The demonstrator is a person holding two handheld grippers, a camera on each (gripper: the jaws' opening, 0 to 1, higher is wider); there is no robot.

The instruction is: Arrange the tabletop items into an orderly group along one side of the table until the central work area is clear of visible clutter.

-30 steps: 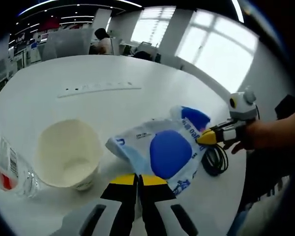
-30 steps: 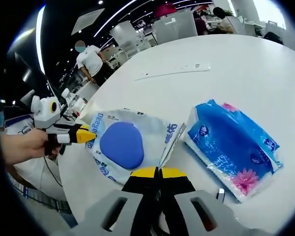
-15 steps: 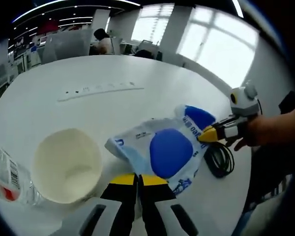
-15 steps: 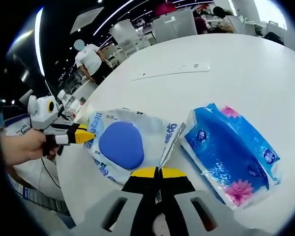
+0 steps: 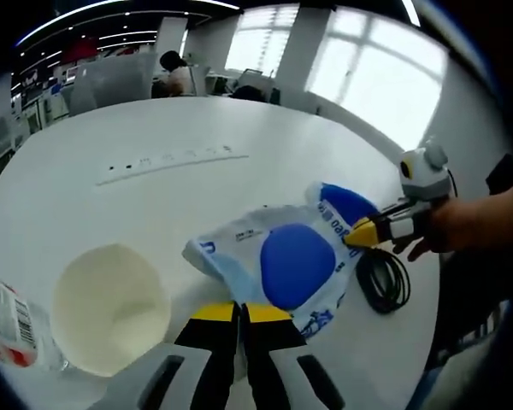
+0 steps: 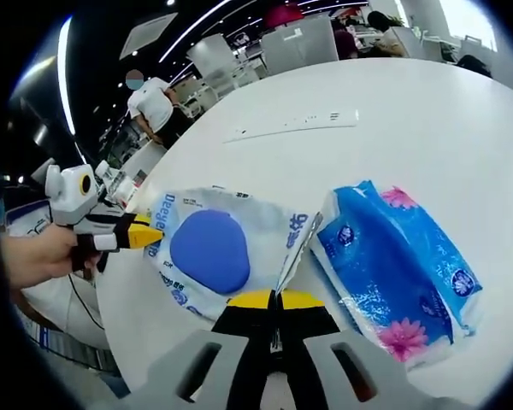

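One wipes pack [image 5: 291,263], one tissue pack [image 6: 393,269], one paper cup [image 5: 109,309], one coiled cable [image 5: 381,280].

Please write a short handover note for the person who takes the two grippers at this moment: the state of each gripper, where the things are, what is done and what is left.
Left gripper: shut on the near edge of the wet-wipes pack.
Right gripper: shut on the opposite edge of the same pack, so both hold it together above the white table.
Paper cup and plastic bottle stand to the left of the pack in the left gripper view; a black cable lies at its other end.
Blue tissue pack lies right beside the wipes pack in the right gripper view.
Done: nothing is clearly grouped.
Left: set the wipes pack at one side, then bring the cup, bottle and tissues next to it.
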